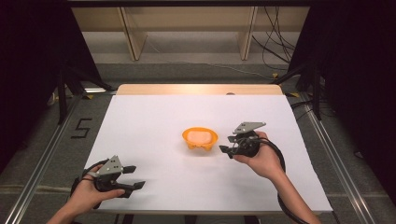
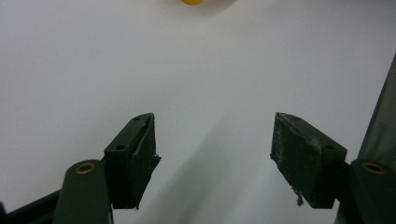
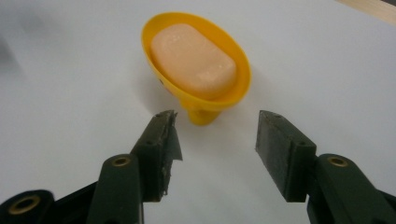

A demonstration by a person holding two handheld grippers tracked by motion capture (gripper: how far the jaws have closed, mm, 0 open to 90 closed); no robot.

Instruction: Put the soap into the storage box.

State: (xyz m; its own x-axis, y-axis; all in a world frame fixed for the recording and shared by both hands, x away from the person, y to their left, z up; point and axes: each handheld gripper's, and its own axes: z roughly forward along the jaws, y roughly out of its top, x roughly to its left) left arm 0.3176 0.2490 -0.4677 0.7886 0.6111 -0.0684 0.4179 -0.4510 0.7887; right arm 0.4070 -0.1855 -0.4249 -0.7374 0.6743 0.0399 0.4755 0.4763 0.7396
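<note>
Soap (image 1: 200, 136) lies in an orange dish (image 1: 189, 140) near the middle of the white table (image 1: 149, 121) in the high view. The right gripper (image 1: 225, 144) sits just right of the dish, jaws apart, holding nothing. The left gripper (image 1: 134, 177) is well apart from the dish, toward the near left, jaws also apart.

Left gripper view: the gripper (image 2: 212, 158) gapes over bare table, the dish's edge (image 2: 192, 2) far ahead.

Right gripper view: the gripper (image 3: 215, 140) stands spread just short of the dish (image 3: 240, 88), soap (image 3: 194, 60) resting inside it.
</note>
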